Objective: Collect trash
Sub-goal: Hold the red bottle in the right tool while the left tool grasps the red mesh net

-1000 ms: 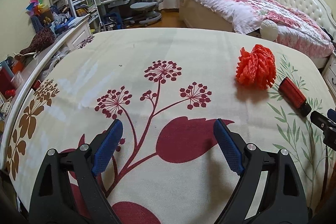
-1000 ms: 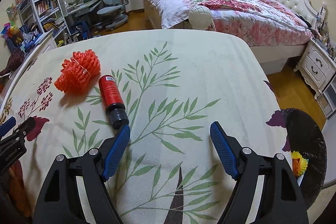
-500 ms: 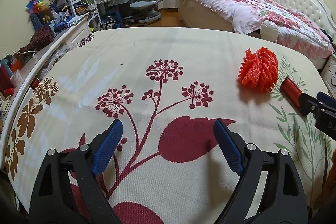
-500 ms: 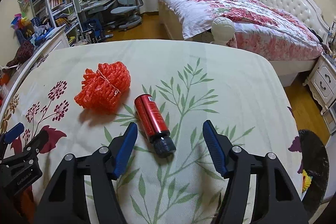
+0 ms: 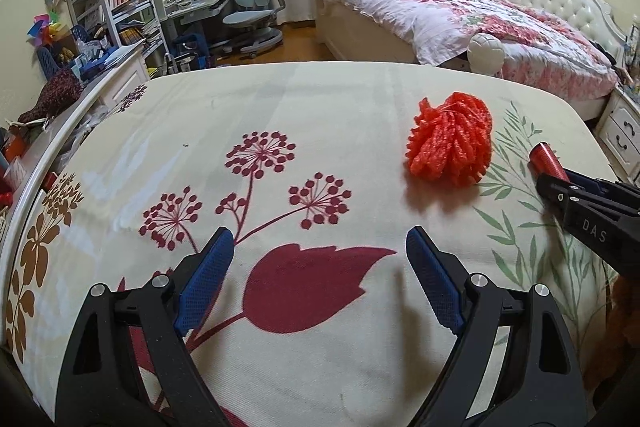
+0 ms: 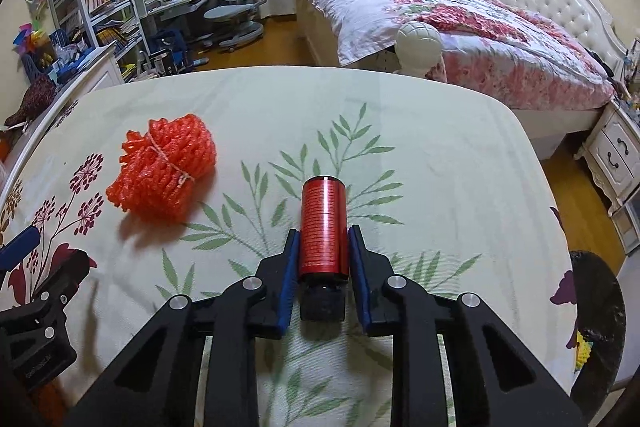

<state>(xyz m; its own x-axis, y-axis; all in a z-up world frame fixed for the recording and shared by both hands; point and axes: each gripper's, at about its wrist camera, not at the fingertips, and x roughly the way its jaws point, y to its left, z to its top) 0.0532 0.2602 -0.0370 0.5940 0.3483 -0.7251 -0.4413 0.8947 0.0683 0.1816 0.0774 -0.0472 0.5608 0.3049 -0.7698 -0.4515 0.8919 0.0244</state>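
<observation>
The right tool (image 6: 323,251) is pinching a red bottle (image 6: 323,227) that lies on the flowered cloth (image 5: 320,115) of the desk, black cap toward the camera, so the first pick-up looks started, though whether it is lifted yet cannot be told. The left tool (image 5: 320,279) hovers spread wide and holding nothing over the cloth. Still to collect is the orange foam net bundle (image 5: 450,141), just beside the bottle; a dark bin (image 6: 600,327) at the desk's right edge seems the likely drop spot.

warm indoor light, soft shadows; sharp centre, heavy fisheye bending and dark vignette at the corners of both views.
</observation>
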